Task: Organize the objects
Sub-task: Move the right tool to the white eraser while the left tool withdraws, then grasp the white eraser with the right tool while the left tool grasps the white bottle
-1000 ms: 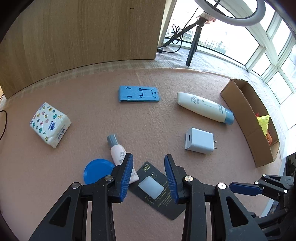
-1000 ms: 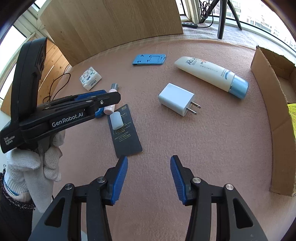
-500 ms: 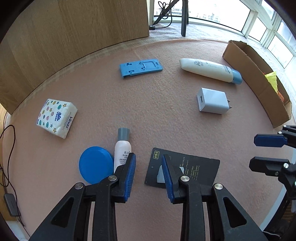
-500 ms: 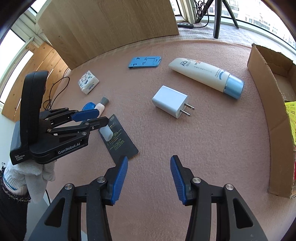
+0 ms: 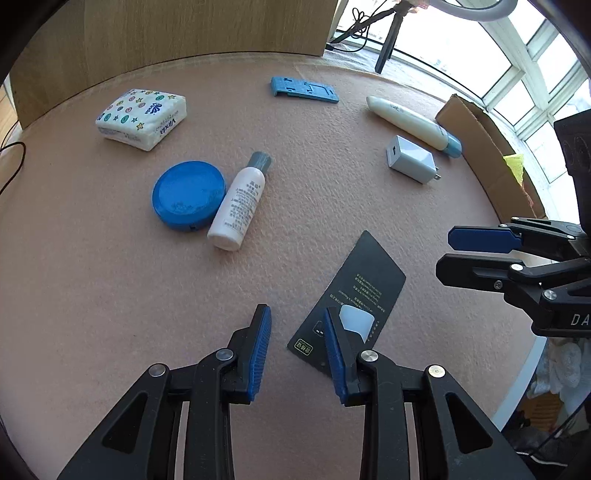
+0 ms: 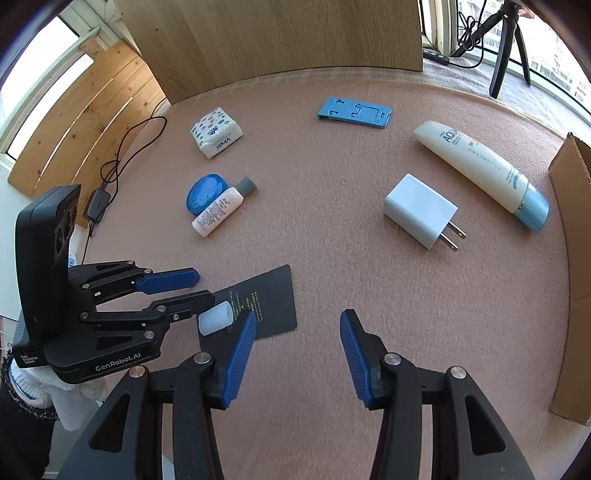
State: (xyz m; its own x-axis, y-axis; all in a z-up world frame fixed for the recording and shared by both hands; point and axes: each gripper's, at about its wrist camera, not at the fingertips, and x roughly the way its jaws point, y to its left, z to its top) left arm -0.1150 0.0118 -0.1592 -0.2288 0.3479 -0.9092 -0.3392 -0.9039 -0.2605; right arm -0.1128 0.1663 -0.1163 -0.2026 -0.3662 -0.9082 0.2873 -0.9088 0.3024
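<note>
My left gripper [image 5: 297, 321] is open low over the pink mat [image 5: 110, 295], with only mat between its fingers. Its right finger overlaps the near edge of a black card [image 5: 369, 284] that carries a white blister [image 5: 356, 319]. From the right wrist view the left gripper [image 6: 181, 291] has its tips just beside the blister [image 6: 216, 317] on the card [image 6: 269, 299]. My right gripper [image 6: 297, 325] is open and empty, just right of the card. A white charger [image 6: 417, 210], a cream tube [image 6: 476, 166] and a blue phone stand [image 6: 354, 112] lie farther out.
A blue round compact [image 5: 188, 194] touches a small white bottle [image 5: 240, 205]. A tissue pack [image 5: 142, 116] lies at the far left. A cardboard box [image 5: 487, 147] stands along the right edge. A wooden panel [image 6: 277, 33] backs the mat. A cable and adapter [image 6: 98, 203] lie off the left side.
The left gripper has drawn back toward the near edge and swung left. The black card has turned on the mat, its blister end now toward the left gripper. The right gripper barely moved.
</note>
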